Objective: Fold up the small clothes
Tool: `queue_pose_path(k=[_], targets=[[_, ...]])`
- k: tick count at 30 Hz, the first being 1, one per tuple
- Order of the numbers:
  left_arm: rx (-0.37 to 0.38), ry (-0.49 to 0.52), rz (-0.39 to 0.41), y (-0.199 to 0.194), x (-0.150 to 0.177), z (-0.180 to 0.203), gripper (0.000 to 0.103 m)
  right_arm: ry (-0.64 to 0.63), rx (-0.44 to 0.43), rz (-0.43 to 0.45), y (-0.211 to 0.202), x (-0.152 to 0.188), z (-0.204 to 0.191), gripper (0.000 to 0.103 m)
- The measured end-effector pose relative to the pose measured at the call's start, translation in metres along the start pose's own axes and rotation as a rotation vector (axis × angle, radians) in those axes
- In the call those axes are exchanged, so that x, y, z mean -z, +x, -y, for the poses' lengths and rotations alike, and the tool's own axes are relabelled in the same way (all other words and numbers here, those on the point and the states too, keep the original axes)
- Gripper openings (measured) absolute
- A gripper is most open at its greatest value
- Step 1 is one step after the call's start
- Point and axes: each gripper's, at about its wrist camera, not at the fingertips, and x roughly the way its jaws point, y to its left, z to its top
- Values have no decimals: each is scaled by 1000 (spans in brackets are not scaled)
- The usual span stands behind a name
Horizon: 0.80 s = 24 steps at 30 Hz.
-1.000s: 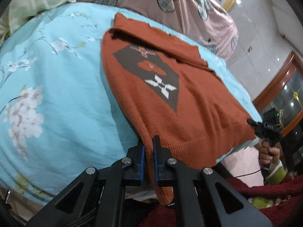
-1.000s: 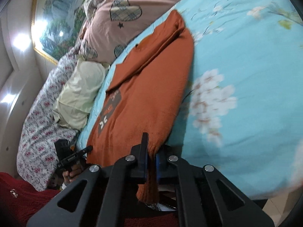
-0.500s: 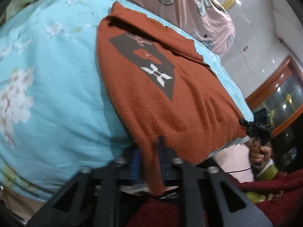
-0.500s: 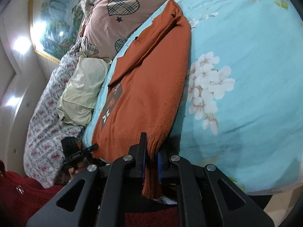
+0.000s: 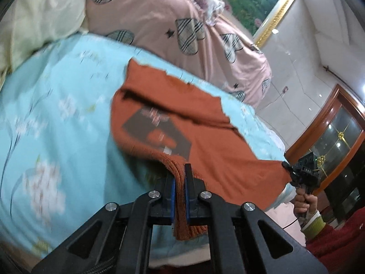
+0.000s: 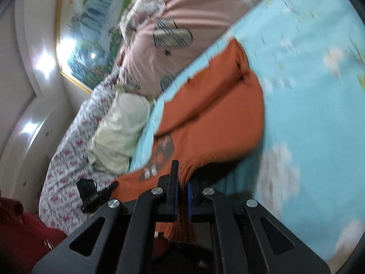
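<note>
My left gripper (image 5: pixel 179 178) pinches one hem corner of the orange knit sweater (image 5: pixel 205 141), ribbing bunched between the blue pads. My right gripper (image 6: pixel 181 178) pinches the other hem corner; it also shows at 3 o'clock in the left view. The hem is lifted off the light-blue floral bedsheet (image 5: pixel 57 125); the upper body and the grey diamond motif (image 5: pixel 157 132) lie on the sheet, collar toward 12 o'clock. Pink pillow (image 5: pixel 171 18) at 12 o'clock beyond the collar, cream pillow (image 5: pixel 38 16) at 10 o'clock. Both views motion-blurred.

Sweater (image 5: pixel 205 123) on bedspread (image 5: pixel 57 118), pillows (image 5: pixel 159 18) behind it
</note>
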Motion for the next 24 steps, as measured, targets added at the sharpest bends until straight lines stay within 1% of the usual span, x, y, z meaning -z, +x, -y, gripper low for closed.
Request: queue_pose_path(k=[2,5,8,10,12,15,16,19,21,24], targets=[[12,20,30,11,-22,5,4,-11,12,26,9,-22,-2,7],[-3,41,79,28,-58,9,4,-33,71,63,27,-63,-1,7],[-39,47,138,48,-102,7,5,-51,154,87,54,-107,3,7],[-67,41,157,62,-128,2,4,-53,189,88,70,-130,6,7],[-107,42,166,79,-150,-5,4,-71,248,74,96,-156,11,7],[-153,28,158,110,-183,-21,4,-80,309,52,129,-184,22,7],[-171,20,151,123,-194,-28,4,-73,317,47,136,-189,26,7],[-212,11,123,158,-214,-46,4,-52,352,22,164,-208,45,7],[-230,0,95,182,-224,-60,4,-43,379,3,177,-216,57,7],[-257,-15,52,214,-230,-78,5,-27,429,-34,198,-220,73,7]])
